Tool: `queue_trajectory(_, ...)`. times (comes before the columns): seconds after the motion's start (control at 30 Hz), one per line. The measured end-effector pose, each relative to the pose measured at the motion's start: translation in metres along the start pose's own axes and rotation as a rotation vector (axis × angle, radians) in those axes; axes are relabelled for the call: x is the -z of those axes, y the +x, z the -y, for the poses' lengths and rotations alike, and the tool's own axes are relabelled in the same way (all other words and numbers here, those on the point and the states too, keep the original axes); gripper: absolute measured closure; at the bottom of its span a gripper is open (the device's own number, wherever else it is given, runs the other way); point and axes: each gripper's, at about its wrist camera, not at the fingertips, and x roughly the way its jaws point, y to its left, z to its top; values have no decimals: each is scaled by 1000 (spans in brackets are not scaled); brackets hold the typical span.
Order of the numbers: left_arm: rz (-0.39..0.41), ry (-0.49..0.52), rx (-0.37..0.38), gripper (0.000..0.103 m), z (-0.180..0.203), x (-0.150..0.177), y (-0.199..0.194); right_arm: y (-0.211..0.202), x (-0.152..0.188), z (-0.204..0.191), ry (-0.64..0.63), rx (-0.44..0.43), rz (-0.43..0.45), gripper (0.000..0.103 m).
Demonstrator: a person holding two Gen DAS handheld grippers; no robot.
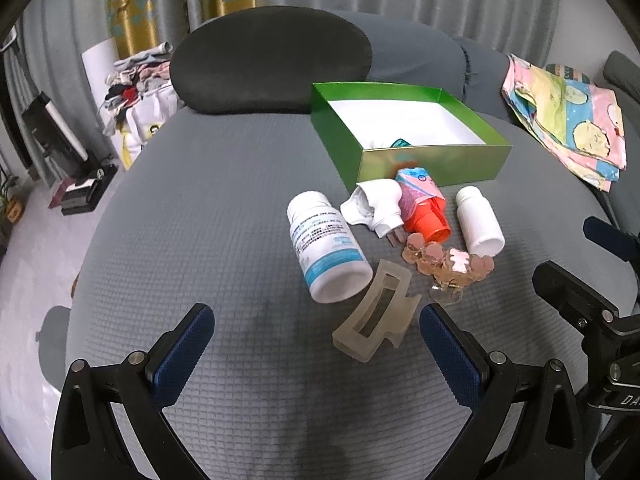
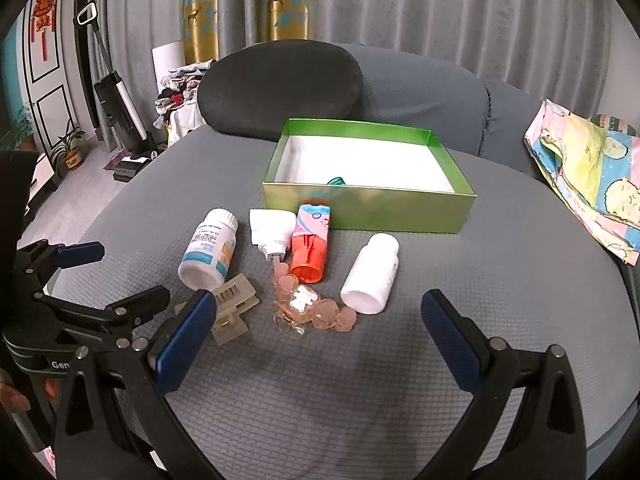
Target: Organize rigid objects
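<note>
Two white pill bottles lie on their sides on the grey cushion (image 2: pixel 320 380). The left bottle (image 2: pixel 209 249) carries a label with blue bands and small print too fine to read; the right bottle (image 2: pixel 370 274) shows its plain white side. Between them lie a white plug (image 2: pixel 271 232) with its prongs toward the camera and a pink-and-blue carton (image 2: pixel 312 232) with an orange cap (image 2: pixel 307 266) sticking out of its near end. Its print cannot be read.

Just beyond them sits one green box (image 2: pixel 368 210), open, white inside. It holds one small teal item (image 2: pixel 336 181) by its near wall; most of that item is hidden.

Nearer the camera lie two hair clips: a pale translucent clip (image 1: pixel 374 312) touching the left bottle's base, and a pink flower clip (image 2: pixel 310 308) with a white bear on it, near the right bottle.

The left gripper (image 1: pixel 316 336) hovers over the cushion with fingers wide, the pale clip lying between them, untouched. The right gripper (image 2: pixel 318 322) hovers likewise, spread wide and holding nothing. On the left gripper's body in the right view the letters "Gen" show.

A cartoon-print cloth (image 2: pixel 588 176) lies far right; a dark pillow (image 2: pixel 280 88) sits behind the box.
</note>
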Motion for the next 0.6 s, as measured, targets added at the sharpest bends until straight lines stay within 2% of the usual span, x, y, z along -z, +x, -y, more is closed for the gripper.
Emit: queue_trajectory(0.6,-40,-8,19,1,-8,11,14,18,6,-3,2,-3,-53,1)
